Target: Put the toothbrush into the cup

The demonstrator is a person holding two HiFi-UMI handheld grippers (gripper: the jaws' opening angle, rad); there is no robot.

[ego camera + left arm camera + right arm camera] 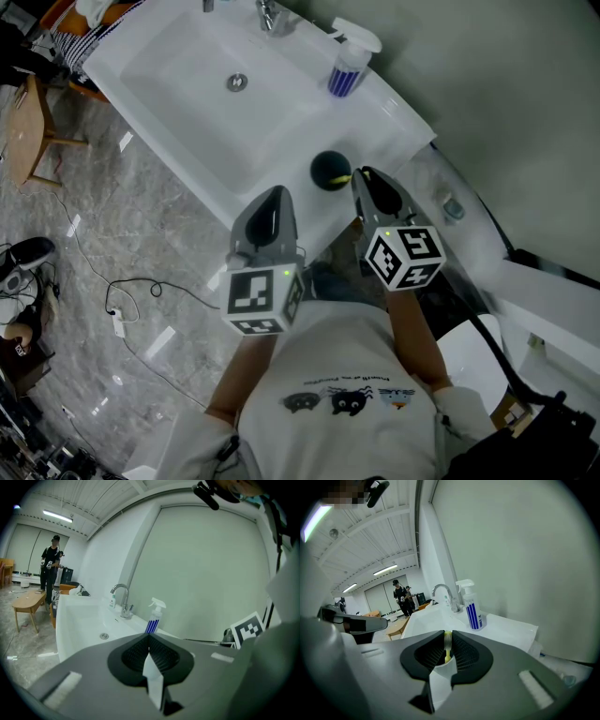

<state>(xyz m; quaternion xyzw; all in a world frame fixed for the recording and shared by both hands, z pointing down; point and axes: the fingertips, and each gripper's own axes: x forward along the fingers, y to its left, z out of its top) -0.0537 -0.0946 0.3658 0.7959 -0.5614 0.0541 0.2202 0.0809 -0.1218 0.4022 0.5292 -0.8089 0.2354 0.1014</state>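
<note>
Right gripper view shows the right gripper (447, 633) clamped on a slim yellow plastic toothbrush (447, 645); head view puts the brush just beside the round dark cup (329, 170) on the white washbasin (187, 84) rim. The left gripper (149, 636) has its jaws together, holding nothing.

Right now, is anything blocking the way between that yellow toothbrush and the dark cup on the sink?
Nothing visible does. The right gripper holds the toothbrush right at the edge of the cup. The spray bottle stands farther back, off that path.
</note>
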